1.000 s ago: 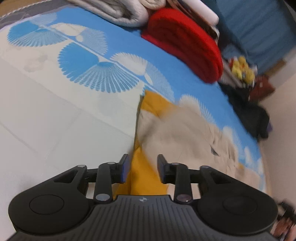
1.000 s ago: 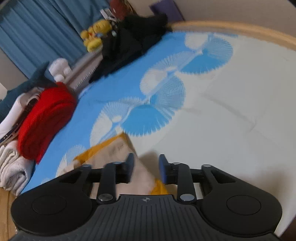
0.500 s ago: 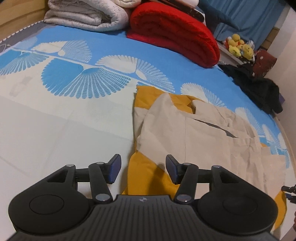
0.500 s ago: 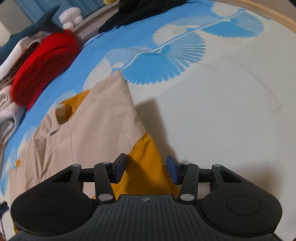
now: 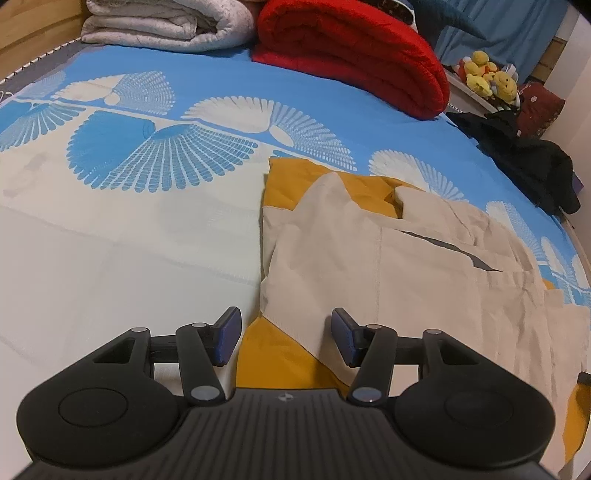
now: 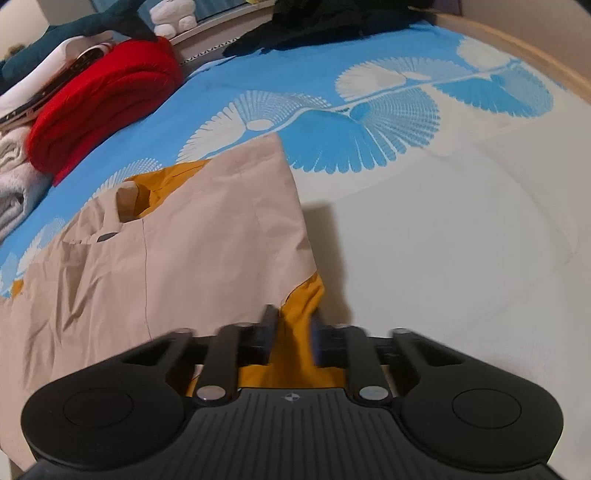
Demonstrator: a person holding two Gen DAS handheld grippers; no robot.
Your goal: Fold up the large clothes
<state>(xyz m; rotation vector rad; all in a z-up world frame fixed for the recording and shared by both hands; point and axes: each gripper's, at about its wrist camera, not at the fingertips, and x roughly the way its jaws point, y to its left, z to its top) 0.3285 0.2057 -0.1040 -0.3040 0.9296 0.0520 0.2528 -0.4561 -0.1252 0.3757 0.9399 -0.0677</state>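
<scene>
Blue and white cloth covers the bed [image 5: 110, 229], and fan shapes are printed on it. A big beige and yellow jacket [image 5: 369, 258] is spread flat on the bed, with the yellow part peeking out under the beige part.

In the left wrist view, a folded red blanket [image 5: 351, 55] and a folded grey blanket [image 5: 166, 26] are seen at the far edge of the bed. Yellow soft toys [image 5: 487, 77] and a heap of black clothes [image 5: 528, 162] are seen on the right. In the right wrist view, a dark green soft toy [image 6: 74, 33] and a white one [image 6: 171, 14] are seen behind the red blanket.

The left tool [image 5: 284, 338] is held low over the near yellow edge of the jacket. Its fingers are wide apart and nothing is gripped.

The right tool [image 6: 291, 338] is held low at the other near corner. Its fingers are blurred, with yellow cloth between them. It cannot be told if the cloth is pinched.
</scene>
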